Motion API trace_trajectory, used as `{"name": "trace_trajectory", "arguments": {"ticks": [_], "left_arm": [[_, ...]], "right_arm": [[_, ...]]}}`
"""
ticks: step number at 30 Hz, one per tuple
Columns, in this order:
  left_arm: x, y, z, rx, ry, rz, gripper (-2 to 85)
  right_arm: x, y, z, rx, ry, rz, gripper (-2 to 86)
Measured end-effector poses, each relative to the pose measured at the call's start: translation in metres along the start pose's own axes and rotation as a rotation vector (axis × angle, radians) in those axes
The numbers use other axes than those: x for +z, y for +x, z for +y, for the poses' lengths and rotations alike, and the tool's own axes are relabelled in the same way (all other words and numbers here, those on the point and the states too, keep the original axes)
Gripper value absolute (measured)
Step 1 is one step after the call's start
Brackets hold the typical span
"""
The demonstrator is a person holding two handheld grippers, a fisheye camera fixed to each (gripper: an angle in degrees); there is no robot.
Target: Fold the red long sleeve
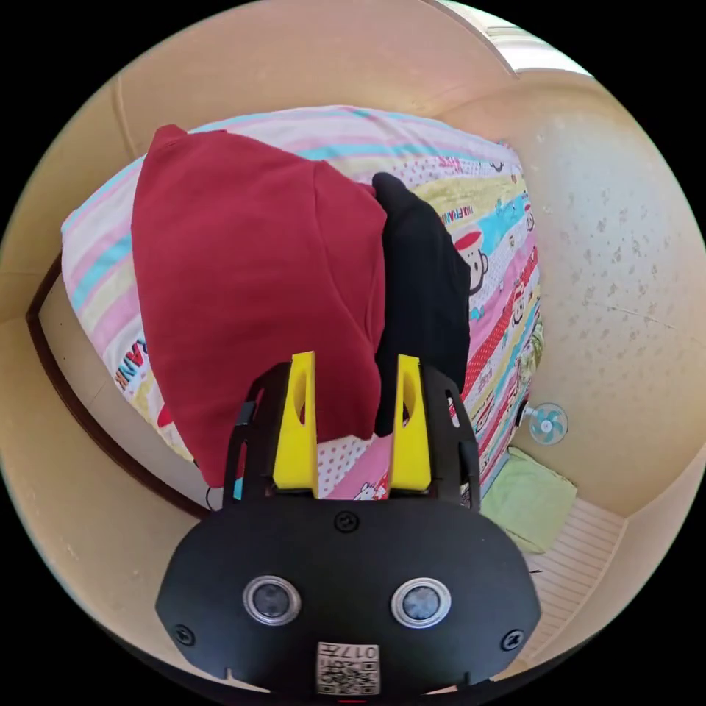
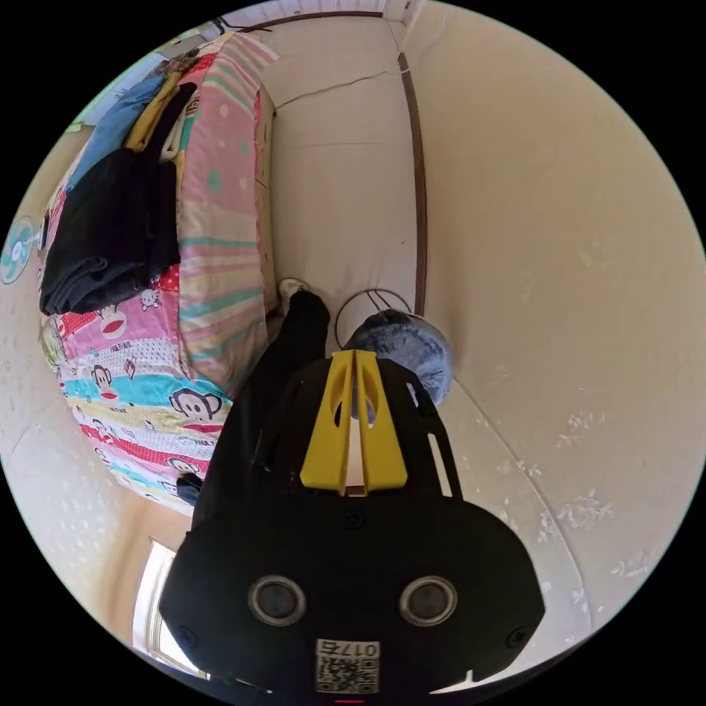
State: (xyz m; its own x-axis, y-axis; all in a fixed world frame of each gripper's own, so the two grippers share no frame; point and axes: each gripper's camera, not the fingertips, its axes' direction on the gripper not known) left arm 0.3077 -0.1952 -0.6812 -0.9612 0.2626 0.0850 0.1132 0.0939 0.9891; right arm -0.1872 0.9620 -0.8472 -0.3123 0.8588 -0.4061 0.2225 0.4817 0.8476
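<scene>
Red long sleeve (image 1: 250, 287) folded on bed (image 1: 500, 294).
My left gripper (image 1: 353, 368) gapes wide at its 6 o'clock edge; my right gripper (image 2: 355, 360) is closed, empty.

The left claw (image 1: 353, 368) points forward from its black housing, its two yellow jaws standing well apart and roughly parallel, with a wide gap between them. Nothing is pinched between the jaws; their tips sit free in the air. The right claw (image 2: 355, 362) also reaches forward from its black housing, but its two yellow jaws are pressed together along their inner edges, meeting at the tips with no gap and nothing held between them. In the right gripper view, the person's leg (image 2: 276, 368), clothed in black, stretches away just beside that claw, ending in a foot (image 2: 293, 286).
</scene>
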Motion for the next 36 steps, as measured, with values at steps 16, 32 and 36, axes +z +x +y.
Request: {"name": "trace_trajectory", "arguments": {"ticks": [16, 32, 36], "left_arm": [[0.037, -0.051, 0.078, 0.01, 0.068, 0.465, -0.1], [-0.149, -0.057, 0.279, 0.702, 0.393, 1.197, -0.2], [-0.199, -0.028, 0.337, 1.006, 0.483, 1.235, -0.2]], "right_arm": [[-0.029, 0.004, 0.139, -0.252, 0.3, -0.062, 0.3], [-0.047, -0.224, 0.205, -1.307, 0.156, -0.665, 0.3], [-0.031, -0.312, 0.25, -1.627, 0.02, -0.724, 0.3]]}}
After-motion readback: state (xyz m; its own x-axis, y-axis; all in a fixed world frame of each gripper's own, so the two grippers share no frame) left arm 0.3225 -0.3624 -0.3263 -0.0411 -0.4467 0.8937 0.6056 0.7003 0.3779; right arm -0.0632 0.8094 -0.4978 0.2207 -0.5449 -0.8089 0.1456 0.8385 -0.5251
